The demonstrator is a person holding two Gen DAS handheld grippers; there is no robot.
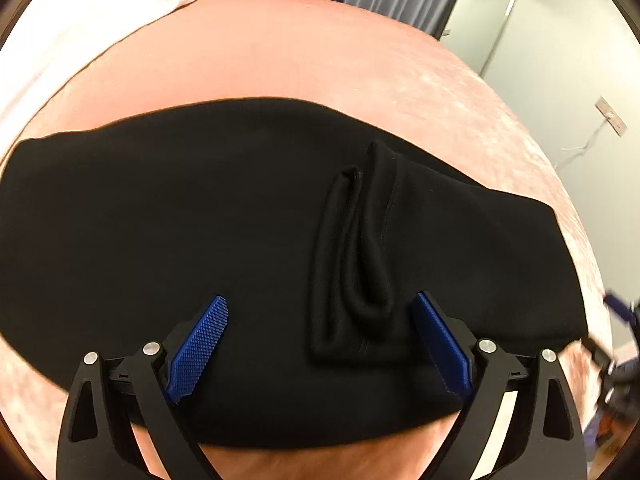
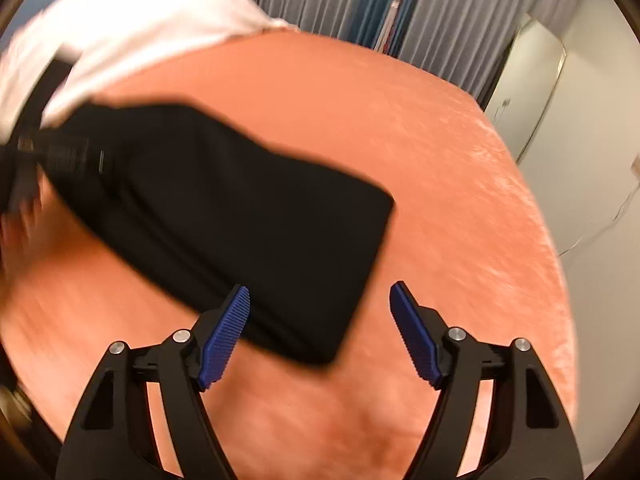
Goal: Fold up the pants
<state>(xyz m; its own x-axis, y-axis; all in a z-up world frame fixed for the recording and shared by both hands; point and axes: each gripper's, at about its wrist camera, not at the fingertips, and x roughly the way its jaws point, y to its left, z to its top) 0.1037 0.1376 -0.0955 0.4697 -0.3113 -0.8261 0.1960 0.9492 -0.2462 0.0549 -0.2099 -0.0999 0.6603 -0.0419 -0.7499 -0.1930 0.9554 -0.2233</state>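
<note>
Black pants (image 1: 240, 240) lie on the pink bedspread (image 1: 280, 60); left gripper (image 1: 320, 320) and right gripper (image 2: 320, 308) hover over them, jaws spread wide, holding nothing

Pants (image 1: 200, 240) — flat on bedspread (image 1: 280, 60), raised fold (image 1: 360, 248) on their right half. Pillow (image 2: 140, 20) at far left — curtains (image 2: 320, 0) behind the bed.

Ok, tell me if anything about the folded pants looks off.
One thing: on the black pants, a bunched ridge of fabric stands up near the right side in the left wrist view, while the rest lies flat on the pink bedspread. Both claws are open.
</note>
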